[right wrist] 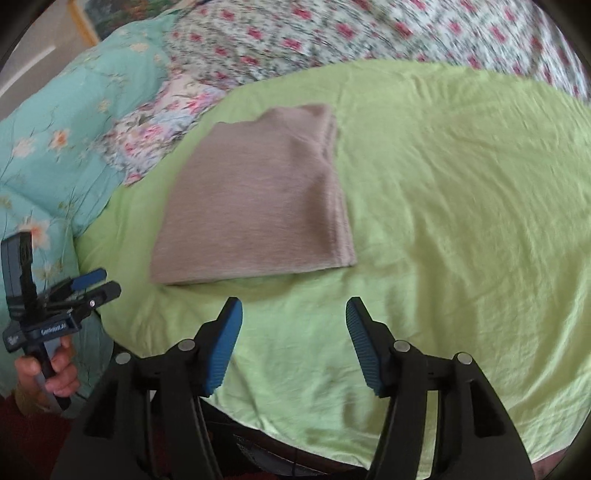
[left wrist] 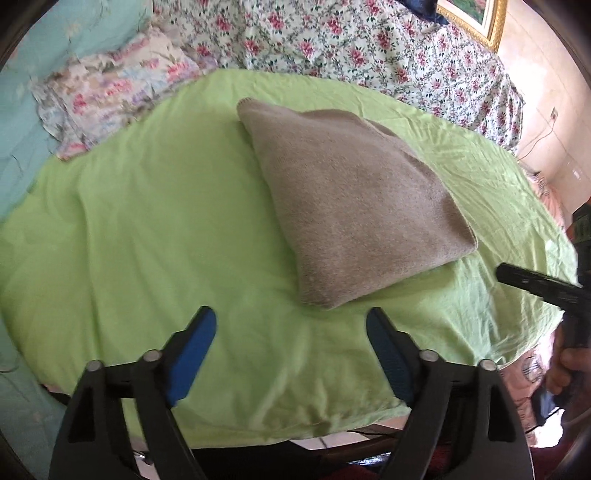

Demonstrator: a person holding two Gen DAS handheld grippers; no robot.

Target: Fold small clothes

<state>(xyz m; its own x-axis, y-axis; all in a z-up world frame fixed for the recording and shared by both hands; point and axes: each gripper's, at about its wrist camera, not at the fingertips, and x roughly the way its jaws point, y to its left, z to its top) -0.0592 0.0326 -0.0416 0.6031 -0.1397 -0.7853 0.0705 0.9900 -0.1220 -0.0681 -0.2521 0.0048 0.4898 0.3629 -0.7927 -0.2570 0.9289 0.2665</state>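
The left tongs (left wrist: 290, 325) hang spread wide over the near edge of the green sheet (left wrist: 147, 221), with nothing between them. They sit just short of the brown cloth (left wrist: 354, 206), probably drawn back so the person can look the piece over. From the right wrist view the same left tongs (right wrist: 101, 282) show off to the side, gripped in the person's left hand (right wrist: 51, 369) over the turquoise quilt (right wrist: 48, 147), well clear of the work.

Behind and to the left lies a flowered pillow (left wrist: 110, 92), pushed off the green sheet, so the folding area is kept to itself.

The brown cloth lies in the middle of the green sheet, flat and already doubled into a neat rectangle; layered edges show along its right side in the right wrist view (right wrist: 255, 199). I judge the fold to be finished or nearly so, since no loose corner sticks out.

The right tongs (right wrist: 293, 314) are also spread and hold nothing, hovering just before the cloth's near edge. Only their dark tip (left wrist: 532, 282) enters the left view. The rose-patterned spread (right wrist: 369, 33) covers the bed beyond.
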